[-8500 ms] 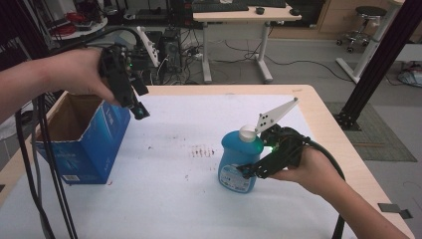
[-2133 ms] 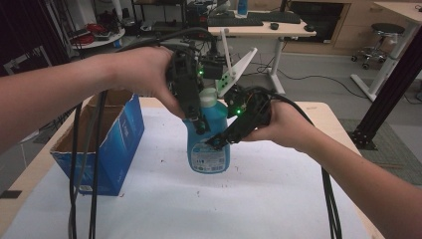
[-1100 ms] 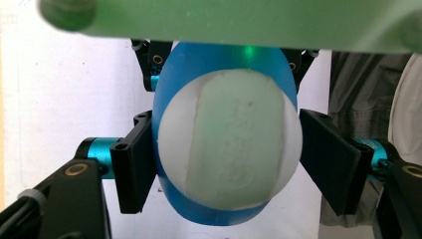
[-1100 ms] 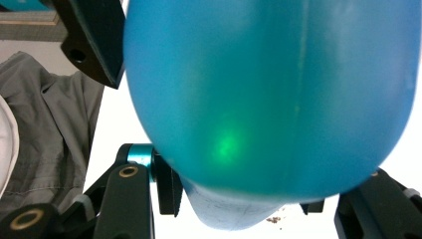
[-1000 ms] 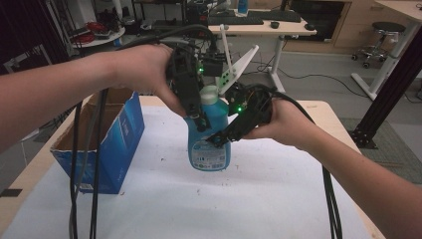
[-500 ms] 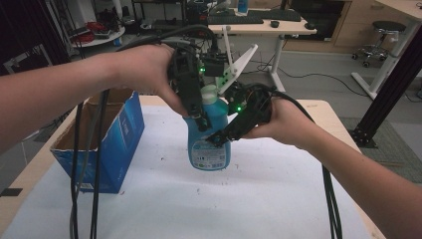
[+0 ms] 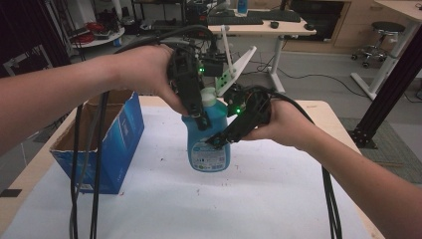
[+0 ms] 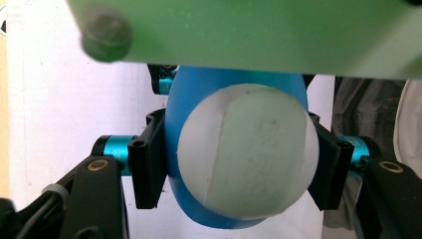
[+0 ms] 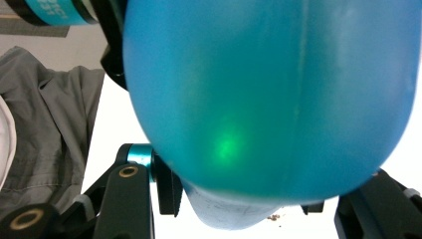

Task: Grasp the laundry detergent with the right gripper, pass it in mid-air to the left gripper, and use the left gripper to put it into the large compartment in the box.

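1 blue bottle [image 7: 208, 142] with 1 white cap [image 8: 247, 152] hangs above the table [image 7: 259, 199], pinched by 2 grippers: left gripper [image 7: 200, 119], jaws just closing, at its neck, right gripper [image 7: 215, 142] clamping its body. 1 blue box [image 7: 117, 144] stands nearby.

The blue plastic bottle [image 7: 208, 137] stands upright, raised clear of the white tabletop [image 7: 209, 204] over its middle, nearer the far edge. It is translucent blue, rounded at the shoulders, with a pale printed label low on its front. A white rounded cap [image 8: 248, 152] closes its neck. Gripper jaws clamp it at the cap and at its side.
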